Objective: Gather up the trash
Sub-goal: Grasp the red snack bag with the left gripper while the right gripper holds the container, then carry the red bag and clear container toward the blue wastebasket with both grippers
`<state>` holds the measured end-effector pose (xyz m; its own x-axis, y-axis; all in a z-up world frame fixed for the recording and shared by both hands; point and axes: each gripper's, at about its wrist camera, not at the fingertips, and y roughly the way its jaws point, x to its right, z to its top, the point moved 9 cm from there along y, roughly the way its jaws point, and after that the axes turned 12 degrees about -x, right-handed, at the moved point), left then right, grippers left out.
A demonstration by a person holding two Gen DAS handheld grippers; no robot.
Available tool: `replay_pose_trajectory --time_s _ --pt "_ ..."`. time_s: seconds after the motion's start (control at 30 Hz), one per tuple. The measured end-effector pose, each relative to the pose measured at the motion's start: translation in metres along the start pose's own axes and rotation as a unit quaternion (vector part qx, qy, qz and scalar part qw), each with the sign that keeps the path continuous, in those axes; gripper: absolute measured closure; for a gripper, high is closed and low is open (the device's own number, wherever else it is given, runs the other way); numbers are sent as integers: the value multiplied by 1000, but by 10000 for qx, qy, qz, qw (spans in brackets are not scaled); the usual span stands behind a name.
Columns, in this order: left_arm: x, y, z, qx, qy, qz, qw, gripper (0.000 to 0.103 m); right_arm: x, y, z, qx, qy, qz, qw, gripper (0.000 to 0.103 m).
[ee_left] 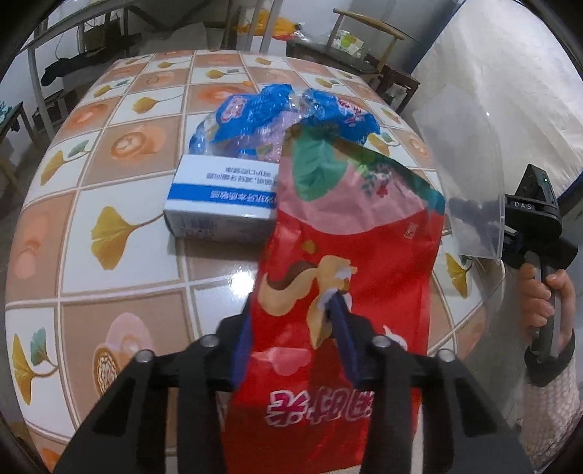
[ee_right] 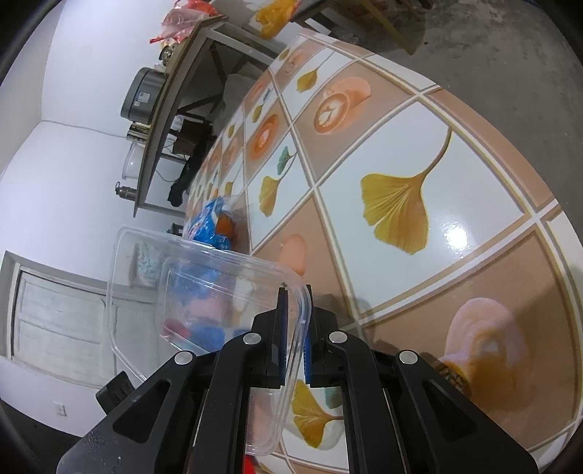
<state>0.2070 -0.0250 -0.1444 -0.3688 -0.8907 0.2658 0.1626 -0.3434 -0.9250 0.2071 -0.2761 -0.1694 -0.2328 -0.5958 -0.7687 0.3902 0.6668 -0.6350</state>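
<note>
A red snack bag (ee_left: 349, 255) stands between the fingers of my left gripper (ee_left: 291, 306), whose pads press into its creased sides, so it is shut on the bag. The bag's top leans over a blue-and-white box (ee_left: 218, 204) and a crumpled blue plastic wrapper (ee_left: 262, 113) on the tiled table (ee_left: 127, 273). My right gripper (ee_right: 295, 291) is shut on the rim of a clear plastic container (ee_right: 204, 288), held tilted off the table's edge. In the left wrist view that container (ee_left: 470, 153) hangs at the right, with the right gripper (ee_left: 510, 233) and a hand (ee_left: 546, 291) behind it.
The blue wrapper (ee_right: 207, 222) lies beyond the container. A wooden chair (ee_left: 368, 32) and dark low furniture stand past the table's far edge. A grey-framed bench (ee_right: 171, 98) with pots lines the white wall. Bare concrete floor (ee_right: 510, 54) lies beside the table.
</note>
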Motion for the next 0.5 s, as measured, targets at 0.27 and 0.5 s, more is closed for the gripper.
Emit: replay_pose_trajectory --time_s 0.27,0.5 --pt "-4 -15 -8 298 -440 -209 9984 94 -8 -13 -5 120 -90 -26 9999 98" --pt "0 -31 -24 619 -828 -633 9926 100 -5 -21 -6 163 -28 -76 9998 98"
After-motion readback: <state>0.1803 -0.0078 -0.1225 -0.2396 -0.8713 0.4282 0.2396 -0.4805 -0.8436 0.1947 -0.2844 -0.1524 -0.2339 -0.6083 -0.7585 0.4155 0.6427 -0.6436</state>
